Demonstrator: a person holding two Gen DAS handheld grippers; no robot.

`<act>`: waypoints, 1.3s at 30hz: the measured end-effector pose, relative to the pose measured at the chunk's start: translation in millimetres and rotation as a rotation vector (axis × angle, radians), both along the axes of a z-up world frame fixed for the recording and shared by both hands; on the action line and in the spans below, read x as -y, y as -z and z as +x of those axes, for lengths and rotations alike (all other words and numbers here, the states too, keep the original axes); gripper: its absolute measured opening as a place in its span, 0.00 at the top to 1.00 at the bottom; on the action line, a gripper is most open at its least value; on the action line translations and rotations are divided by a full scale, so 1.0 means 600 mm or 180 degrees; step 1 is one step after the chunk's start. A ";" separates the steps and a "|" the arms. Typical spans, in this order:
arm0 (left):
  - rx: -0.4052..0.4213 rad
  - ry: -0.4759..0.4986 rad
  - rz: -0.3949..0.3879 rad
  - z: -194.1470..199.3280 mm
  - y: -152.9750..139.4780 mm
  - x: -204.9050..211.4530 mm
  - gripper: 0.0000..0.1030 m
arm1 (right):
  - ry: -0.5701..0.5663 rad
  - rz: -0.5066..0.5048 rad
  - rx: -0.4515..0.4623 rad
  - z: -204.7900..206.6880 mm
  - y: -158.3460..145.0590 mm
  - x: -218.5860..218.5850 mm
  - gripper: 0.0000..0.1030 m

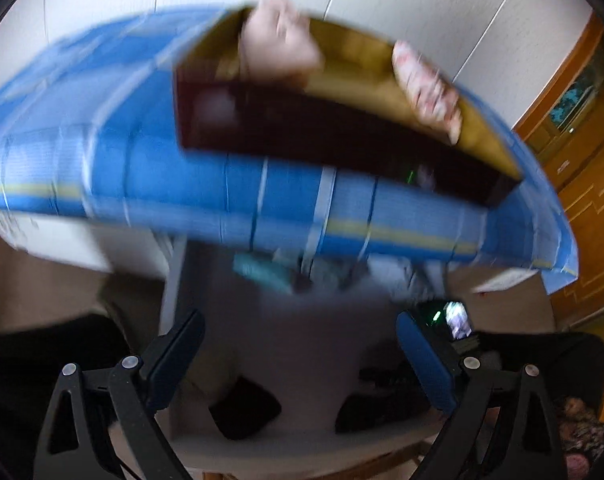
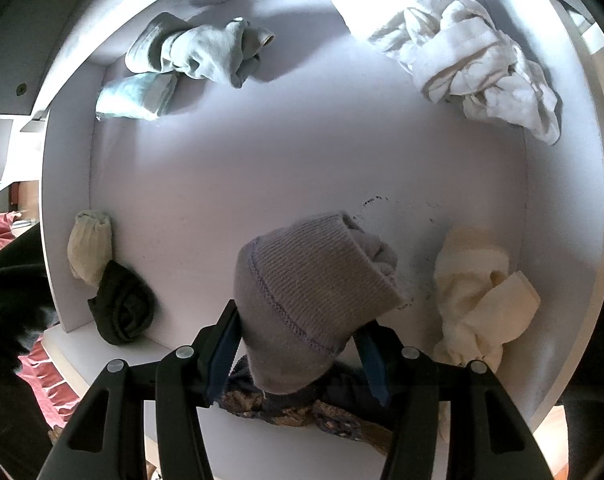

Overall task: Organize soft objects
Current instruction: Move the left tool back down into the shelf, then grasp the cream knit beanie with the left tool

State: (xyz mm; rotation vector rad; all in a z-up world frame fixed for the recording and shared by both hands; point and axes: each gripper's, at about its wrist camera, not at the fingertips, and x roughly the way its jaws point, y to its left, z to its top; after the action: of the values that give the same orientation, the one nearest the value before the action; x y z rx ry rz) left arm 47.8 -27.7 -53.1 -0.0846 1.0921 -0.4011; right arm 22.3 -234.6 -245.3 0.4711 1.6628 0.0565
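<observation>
My right gripper (image 2: 298,346) points down into a white drawer (image 2: 262,168) and is shut on a rolled grey-lilac knitted sock (image 2: 309,276), which hangs just above the drawer's front part. Other rolled socks lie along the walls: a grey-blue bundle (image 2: 198,52), a pale teal roll (image 2: 136,96), a white heap (image 2: 461,56), a cream bundle (image 2: 477,296), a pale green roll (image 2: 90,248) and a dark green roll (image 2: 122,308). In the blurred left wrist view my left gripper (image 1: 298,324) stands wide open with nothing between its fingers.
A dark box with a gold inside (image 1: 341,120) holds pink soft things (image 1: 282,36) on a blue checked cloth (image 1: 102,140). A navy and gold patterned cloth (image 2: 302,408) lies under the held sock. Red bedding (image 2: 42,376) shows at the left.
</observation>
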 end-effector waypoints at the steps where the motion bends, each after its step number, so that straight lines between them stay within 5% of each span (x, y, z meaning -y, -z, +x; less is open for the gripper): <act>1: -0.0095 -0.0015 0.0047 -0.001 0.022 0.003 0.06 | -0.0001 0.0003 -0.0001 0.000 0.000 0.000 0.46; 13: -0.1109 -0.0302 0.0672 0.031 0.210 -0.003 0.06 | -0.0028 0.0034 -0.0001 0.006 0.005 -0.002 0.46; 20: -0.1213 -0.0101 0.1206 0.046 0.280 0.015 0.07 | -0.0001 0.0102 0.0003 0.003 0.008 -0.002 0.46; 27: -0.1298 0.0159 0.1773 0.047 0.347 0.024 0.24 | 0.0077 0.0230 0.0046 -0.001 0.004 0.009 0.46; 33: -0.1396 0.0133 0.1797 0.042 0.372 0.018 0.34 | 0.0130 0.0250 0.0019 -0.003 0.007 0.015 0.46; 39: -0.1640 0.0189 0.1291 0.030 0.386 0.028 0.41 | 0.0170 0.0245 0.0035 -0.004 0.005 0.022 0.46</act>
State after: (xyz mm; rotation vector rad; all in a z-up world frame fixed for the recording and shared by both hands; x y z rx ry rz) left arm 65.8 -44.6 -284.7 0.2160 1.6688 -0.2053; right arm 19.9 -247.6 -248.1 0.5723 1.6407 0.0838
